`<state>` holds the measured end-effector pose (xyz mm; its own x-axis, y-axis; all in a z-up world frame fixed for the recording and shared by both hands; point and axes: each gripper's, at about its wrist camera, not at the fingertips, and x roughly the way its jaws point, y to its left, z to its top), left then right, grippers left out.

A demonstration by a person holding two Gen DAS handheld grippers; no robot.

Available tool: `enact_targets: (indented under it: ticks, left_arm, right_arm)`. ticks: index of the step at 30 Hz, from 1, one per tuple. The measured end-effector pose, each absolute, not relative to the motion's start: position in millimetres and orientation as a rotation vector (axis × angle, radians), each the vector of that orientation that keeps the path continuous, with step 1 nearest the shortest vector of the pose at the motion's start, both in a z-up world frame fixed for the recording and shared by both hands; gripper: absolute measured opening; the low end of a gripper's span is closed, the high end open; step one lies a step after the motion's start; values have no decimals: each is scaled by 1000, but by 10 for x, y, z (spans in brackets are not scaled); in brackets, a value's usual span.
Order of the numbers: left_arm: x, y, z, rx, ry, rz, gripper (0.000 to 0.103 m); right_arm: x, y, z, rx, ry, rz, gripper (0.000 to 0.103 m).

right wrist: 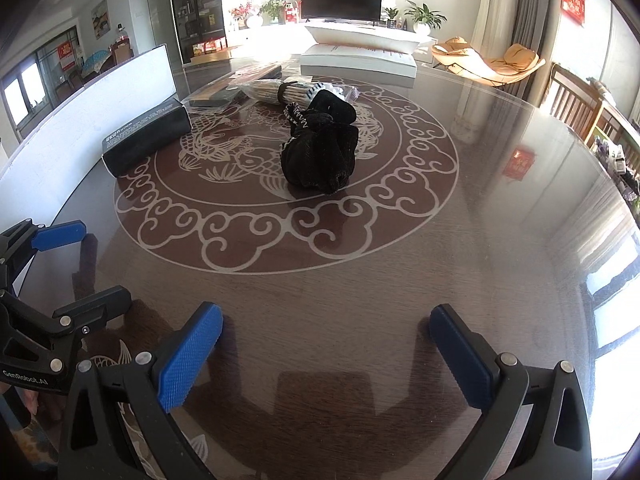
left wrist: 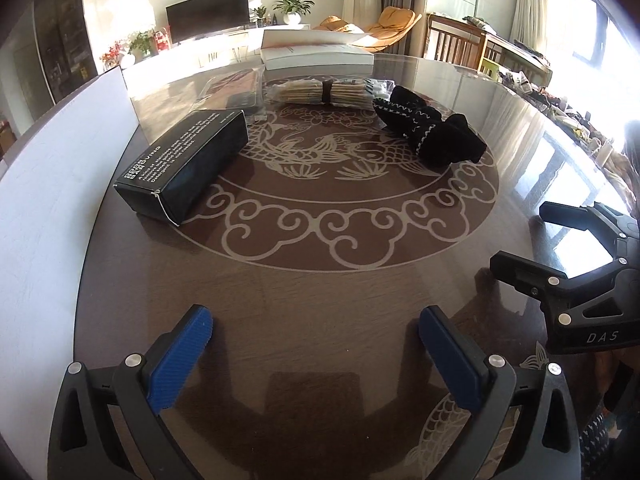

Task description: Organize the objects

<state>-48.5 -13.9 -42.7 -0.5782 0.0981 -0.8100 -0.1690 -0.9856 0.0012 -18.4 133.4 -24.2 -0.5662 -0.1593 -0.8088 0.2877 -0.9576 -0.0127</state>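
Observation:
A black box with white print lies on the round brown table, left of the fish pattern; it also shows in the right wrist view. A black knitted bundle lies at the pattern's middle right. A bagged bundle of sticks and a flat clear packet lie behind them. My left gripper is open and empty above the near table. My right gripper is open and empty, seen in the left wrist view at the right.
A white open box stands at the table's far edge. A white board stands along the left edge. Chairs and a cluttered shelf stand at the right, beyond the table.

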Motion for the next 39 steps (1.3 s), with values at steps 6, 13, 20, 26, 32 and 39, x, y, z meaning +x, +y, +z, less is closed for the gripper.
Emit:
enact_targets:
  ticks: [6, 13, 20, 26, 32, 39]
  left_arm:
    - [-484, -138, -427, -1359, 117, 2662, 103]
    - [-484, -140, -427, -1359, 118, 2662, 103]
    - [-483, -140, -428, -1358, 117, 2662, 103]
    - [-483, -144, -430, -1361, 119, 2656, 103]
    - [-739, -209, -71, -1376, 273, 2624, 103]
    - [-1828, -505, 269, -1431, 218, 2659, 103]
  right_arm:
    - [-186, 1336, -242, 1305, 208, -2567, 103]
    - [-187, 1337, -243, 1305, 208, -2567, 103]
    - [-202, 1335, -245, 1304, 203, -2566, 103]
    - [-203, 1335, -245, 1304, 203, -2566, 103]
    - [-204, 1336, -247, 1304, 203, -2566, 103]
    - [-205, 1337, -246, 1304, 203, -2566, 103]
